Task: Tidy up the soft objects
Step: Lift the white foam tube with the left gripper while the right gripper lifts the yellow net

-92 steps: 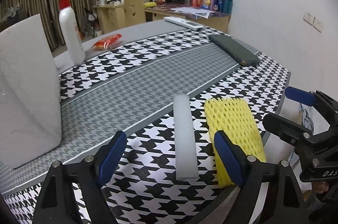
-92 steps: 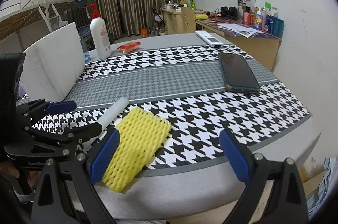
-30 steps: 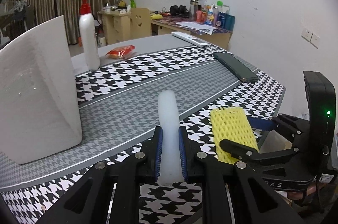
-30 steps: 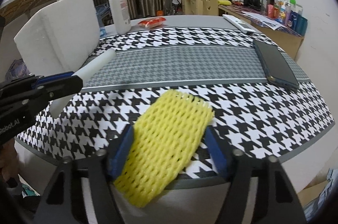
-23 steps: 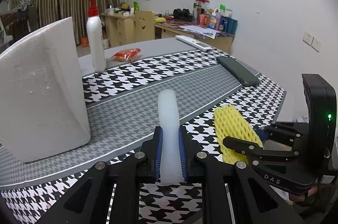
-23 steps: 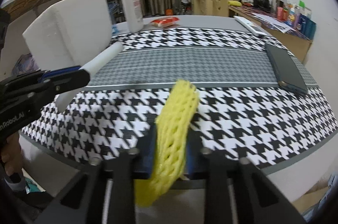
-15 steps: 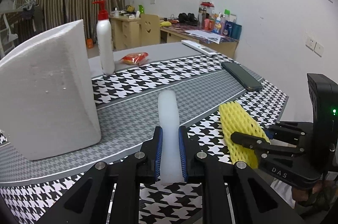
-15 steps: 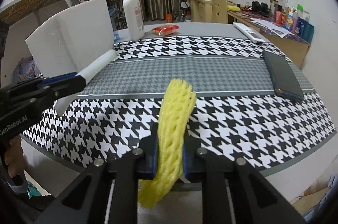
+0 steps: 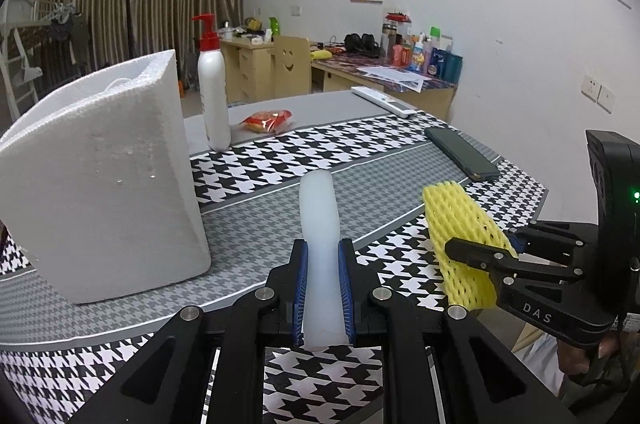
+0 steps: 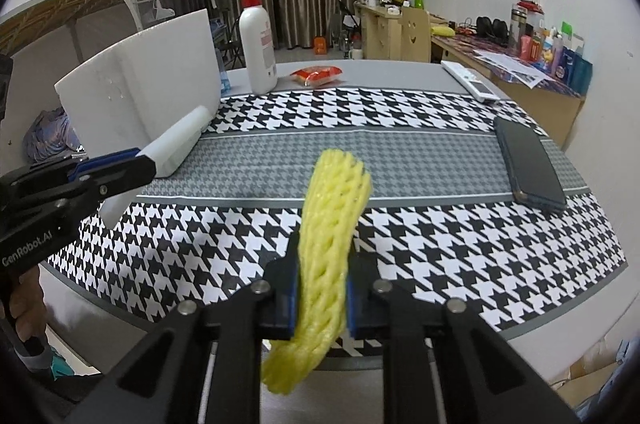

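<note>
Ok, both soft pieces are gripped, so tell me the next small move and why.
Probably carry both toward the white foam box and lower them in. The left hand-held gripper is clamped on the white foam strip and the right hand-held gripper on the yellow foam net. Both pieces appear clear of the tablecloth, and the box is the only container in sight.

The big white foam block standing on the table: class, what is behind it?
Behind the white foam block little shows: past its far edge stands a white pump bottle with a red top on the grey table. The block itself covers whatever lies directly behind it.
</note>
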The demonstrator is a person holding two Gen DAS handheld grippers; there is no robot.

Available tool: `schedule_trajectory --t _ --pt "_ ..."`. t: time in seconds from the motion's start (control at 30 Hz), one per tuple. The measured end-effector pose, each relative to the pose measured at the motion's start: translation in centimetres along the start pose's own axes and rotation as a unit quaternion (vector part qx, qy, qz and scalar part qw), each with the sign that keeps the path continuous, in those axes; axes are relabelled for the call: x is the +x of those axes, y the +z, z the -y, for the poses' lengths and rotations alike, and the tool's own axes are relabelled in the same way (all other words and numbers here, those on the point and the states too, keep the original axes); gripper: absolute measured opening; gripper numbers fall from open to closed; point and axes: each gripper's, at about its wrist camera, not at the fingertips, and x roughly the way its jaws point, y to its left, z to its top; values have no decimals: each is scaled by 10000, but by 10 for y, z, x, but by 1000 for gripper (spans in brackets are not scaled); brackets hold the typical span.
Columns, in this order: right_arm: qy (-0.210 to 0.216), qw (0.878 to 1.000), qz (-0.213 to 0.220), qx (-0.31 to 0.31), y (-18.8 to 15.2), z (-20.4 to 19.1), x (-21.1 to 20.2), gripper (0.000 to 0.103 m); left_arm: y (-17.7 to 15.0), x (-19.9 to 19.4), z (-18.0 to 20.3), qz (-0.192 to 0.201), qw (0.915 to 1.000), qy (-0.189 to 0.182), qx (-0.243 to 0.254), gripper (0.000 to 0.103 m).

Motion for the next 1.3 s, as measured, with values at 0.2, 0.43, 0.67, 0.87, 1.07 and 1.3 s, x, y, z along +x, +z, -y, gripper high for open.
schedule_trajectory --t 0.2,0.43,0.67,0.87,1.07,1.3 --pt "8 10000 48 -12 4 -2 -3 21 2 -5 0 43 10000 -25 -2 16" --pt "20 9999 158 -55 9 -4 -7 21 5 -11 -1 107 9999 11 22 16" --pt "19 9997 236 -55 14 -3 -10 22 7 -16 2 179 9998 48 89 16" --pt "26 9992 376 -92 19 -6 -13 22 10 -21 3 244 9996 90 108 16" --pt "19 9989 459 -119 22 -7 -15 22 11 -27 4 331 9993 105 145 16" --pt "-4 9983 555 -148 25 -8 -19 22 12 -33 3 427 9989 99 175 16"
